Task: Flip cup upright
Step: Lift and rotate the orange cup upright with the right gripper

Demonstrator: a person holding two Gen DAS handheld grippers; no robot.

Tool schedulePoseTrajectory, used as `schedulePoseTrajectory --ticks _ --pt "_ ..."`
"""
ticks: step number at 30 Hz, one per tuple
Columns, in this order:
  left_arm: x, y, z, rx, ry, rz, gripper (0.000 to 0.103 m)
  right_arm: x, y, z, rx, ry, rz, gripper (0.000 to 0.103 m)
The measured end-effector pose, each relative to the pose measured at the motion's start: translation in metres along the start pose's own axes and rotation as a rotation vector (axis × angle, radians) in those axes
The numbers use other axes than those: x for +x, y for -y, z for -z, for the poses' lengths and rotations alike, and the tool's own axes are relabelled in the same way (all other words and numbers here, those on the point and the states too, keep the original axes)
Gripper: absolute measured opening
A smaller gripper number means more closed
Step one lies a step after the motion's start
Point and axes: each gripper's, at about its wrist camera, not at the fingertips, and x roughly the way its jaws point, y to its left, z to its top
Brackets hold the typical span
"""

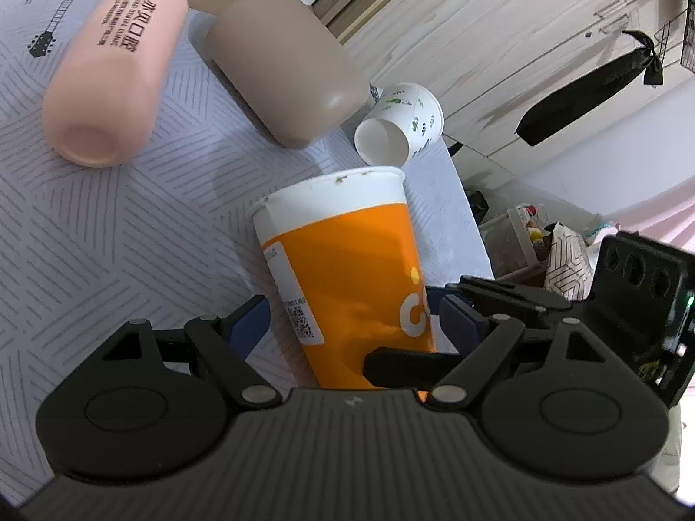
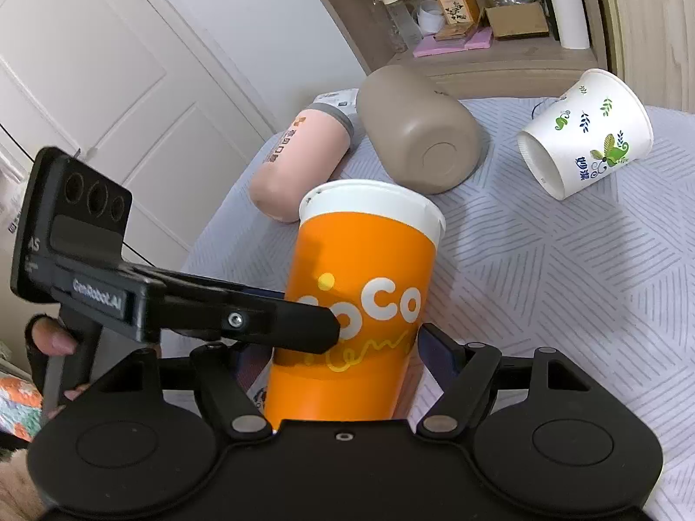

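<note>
An orange paper cup with a white rim band (image 1: 347,260) (image 2: 360,286) stands rim up on the patterned table cloth, between both grippers. My left gripper (image 1: 347,321) has its blue pads on either side of the cup's lower body; the left pad (image 1: 247,321) stands slightly off the wall. My right gripper (image 2: 343,356) straddles the cup low down. Its right pad (image 2: 438,347) is close to the wall, and its left pad is hidden behind the left gripper's finger (image 2: 278,321). Contact is unclear for both.
A pink bottle (image 1: 113,74) (image 2: 299,152), a taupe tumbler (image 1: 286,65) (image 2: 417,130) and a small white printed paper cup (image 1: 399,123) (image 2: 582,139) lie on their sides behind the orange cup. The table edge (image 1: 473,225) is at the right. A shelf (image 2: 478,47) stands behind.
</note>
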Motion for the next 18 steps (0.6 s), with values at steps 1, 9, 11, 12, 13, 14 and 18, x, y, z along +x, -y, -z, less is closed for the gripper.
schedulePoseTrajectory --ticks 1,9,11,12,13,14,18 --pt "-0.001 -0.001 0.0 0.0 0.01 -0.003 0.085 0.0 0.0 0.001 0.003 0.002 -0.004 0.078" --pt "-0.006 0.019 0.009 0.116 0.064 -0.05 0.077 -0.009 -0.009 0.012 -0.043 0.045 0.002 0.077" --pt "-0.01 0.027 0.013 0.147 0.086 -0.057 0.077 -0.013 -0.013 0.016 -0.063 0.064 0.004 0.077" --pt "-0.012 0.031 0.016 0.162 0.098 -0.06 0.077 -0.015 -0.015 0.018 -0.075 0.075 0.007 0.077" --pt "-0.015 0.033 0.017 0.176 0.109 -0.061 0.077 -0.018 -0.017 0.02 -0.086 0.085 0.009 0.077" --pt "-0.017 0.037 0.02 0.191 0.121 -0.063 0.077 -0.021 -0.02 0.023 -0.102 0.098 0.014 0.077" --pt "-0.026 0.052 0.031 0.257 0.164 -0.079 0.077 -0.032 -0.034 0.035 -0.182 0.155 0.058 0.076"
